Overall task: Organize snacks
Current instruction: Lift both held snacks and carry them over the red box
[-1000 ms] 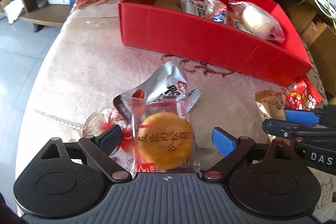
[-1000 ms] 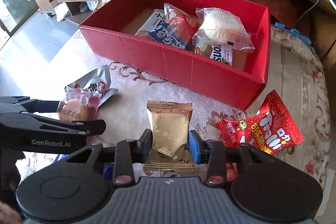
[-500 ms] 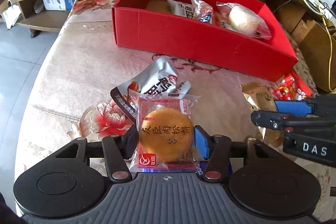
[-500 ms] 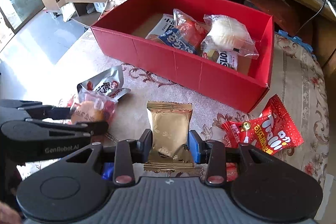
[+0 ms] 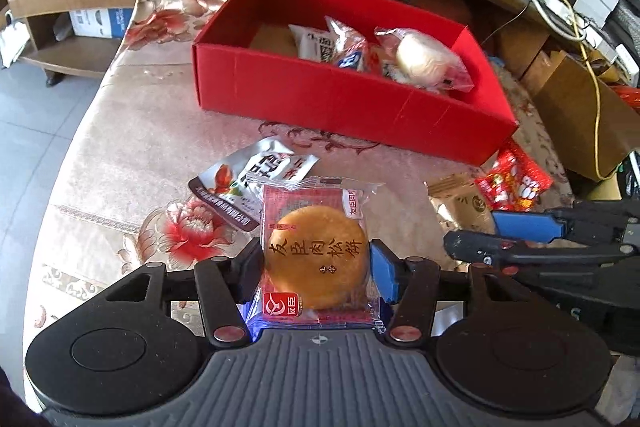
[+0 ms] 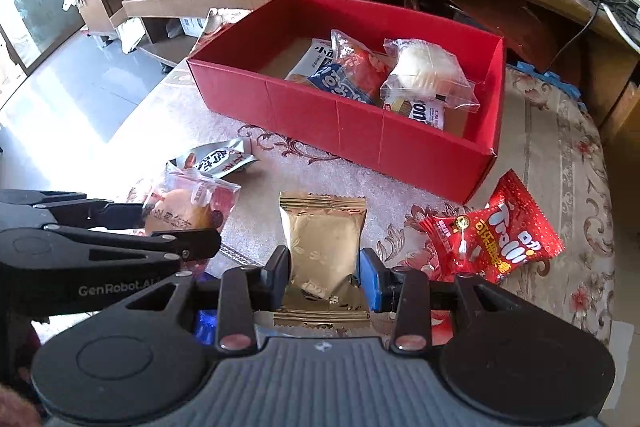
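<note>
Behind the near wall of the red box (image 6: 344, 115) the lower parts of the packets inside are hidden, and only their tops show: a clear-wrapped white bun (image 6: 426, 69), a red-and-blue packet (image 6: 352, 71) and a white packet under them, its print too small to read. The bottom edge of the gold packet (image 6: 322, 243) is cut off by the right gripper's body, and a red wrapper beneath that gripper shows only as a sliver.

The round cake (image 5: 318, 259) is golden-brown in a clear wrapper with a red border and dark characters across its face. The gold packet is plain, shiny foil with crimped ends.

The left gripper (image 5: 316, 267) is closed on the round cake, its pads pressing both sides of the wrapper, held above the flowered tabletop (image 5: 132, 155) in front of the box. The right gripper (image 6: 324, 273) is likewise closed on the gold packet's lower half. A silver packet (image 5: 256, 179) lies on the tabletop just beyond the cake, and a red Trolli packet (image 6: 492, 237) lies right of the gold one, near the box's corner.
</note>
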Tool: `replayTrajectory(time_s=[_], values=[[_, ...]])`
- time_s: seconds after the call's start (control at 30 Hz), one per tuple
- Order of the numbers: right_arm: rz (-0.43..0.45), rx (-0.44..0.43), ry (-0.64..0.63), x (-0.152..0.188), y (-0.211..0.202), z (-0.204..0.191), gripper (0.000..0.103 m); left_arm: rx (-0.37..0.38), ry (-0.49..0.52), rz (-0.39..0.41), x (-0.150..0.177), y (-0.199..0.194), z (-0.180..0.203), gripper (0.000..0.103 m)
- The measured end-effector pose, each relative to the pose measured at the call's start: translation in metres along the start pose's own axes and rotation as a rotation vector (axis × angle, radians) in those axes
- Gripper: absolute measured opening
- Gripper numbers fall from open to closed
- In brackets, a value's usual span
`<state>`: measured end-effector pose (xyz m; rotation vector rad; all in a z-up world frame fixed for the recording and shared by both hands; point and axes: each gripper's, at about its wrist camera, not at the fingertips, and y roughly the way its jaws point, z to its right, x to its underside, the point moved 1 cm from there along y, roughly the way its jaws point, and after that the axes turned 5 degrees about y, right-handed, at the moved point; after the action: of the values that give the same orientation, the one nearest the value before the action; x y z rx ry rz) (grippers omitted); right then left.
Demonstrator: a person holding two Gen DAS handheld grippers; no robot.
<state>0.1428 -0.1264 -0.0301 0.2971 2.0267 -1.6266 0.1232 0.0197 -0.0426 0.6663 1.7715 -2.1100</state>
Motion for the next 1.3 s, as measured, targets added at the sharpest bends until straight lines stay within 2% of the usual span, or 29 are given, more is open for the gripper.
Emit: replayTrajectory(time_s=[0.27, 0.57, 1.1, 1.3], values=[[0.052, 0.002, 0.029, 0.000, -0.018, 0.001, 0.041, 0.010, 0.017, 0.049, -0.009, -0.013, 0.009, 0.063], [0.121, 0.009, 0.063, -0.015, -0.032, 0.011, 0.041, -0.017, 0.041, 0.115, -0.033, -0.021, 0.022, 0.062], [0.281, 0.055, 0.135, -0.086, -0.044, 0.036, 0.041, -0.025, 0.061, 0.244, -0.111, -0.016, 0.032, 0.061], [0.289, 0.099, 0.134, -0.109, -0.025, 0.043, 0.041, -0.031, 0.053, 0.231, -0.129, 0.009, 0.032, 0.061]])
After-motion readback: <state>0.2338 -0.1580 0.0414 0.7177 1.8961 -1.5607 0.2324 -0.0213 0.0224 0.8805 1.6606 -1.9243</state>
